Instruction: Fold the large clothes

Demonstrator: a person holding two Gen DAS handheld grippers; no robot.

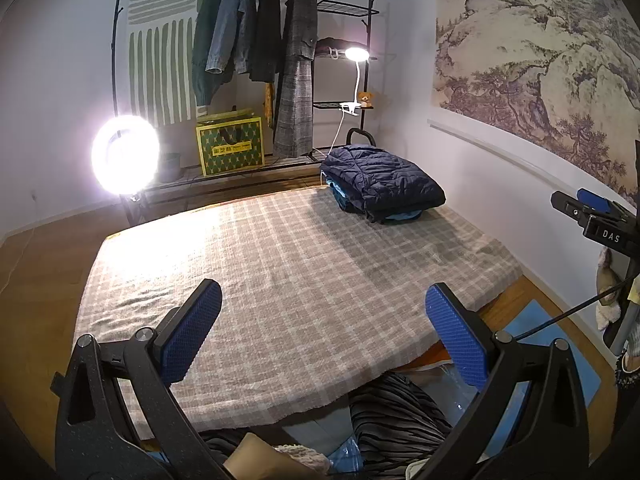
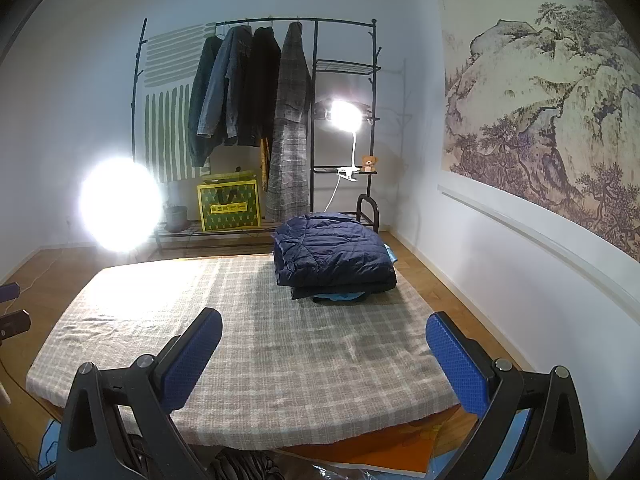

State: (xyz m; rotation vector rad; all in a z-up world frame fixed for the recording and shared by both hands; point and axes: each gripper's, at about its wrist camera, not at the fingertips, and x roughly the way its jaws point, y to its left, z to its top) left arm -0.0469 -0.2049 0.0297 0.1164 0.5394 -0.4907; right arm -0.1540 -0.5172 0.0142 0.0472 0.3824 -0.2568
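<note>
A folded navy quilted jacket (image 1: 380,178) (image 2: 334,252) tops a small stack of folded clothes at the far right corner of the plaid-covered table (image 1: 280,272) (image 2: 248,344). My left gripper (image 1: 324,328) hovers open over the table's near edge, nothing between its blue pads. My right gripper (image 2: 324,356) is open too, held above the near edge and facing the stack. In the left wrist view the right gripper (image 1: 596,216) shows at the right edge. A dark striped garment (image 1: 396,420) lies in a heap below the table's near edge.
A black clothes rack (image 2: 316,80) with several hanging coats (image 1: 248,28) stands at the back wall. A bright ring light (image 1: 124,156) glares at the left, a clip lamp (image 2: 346,114) shines on the rack. A yellow-green box (image 2: 230,204) sits on the rack's base. The right wall is close.
</note>
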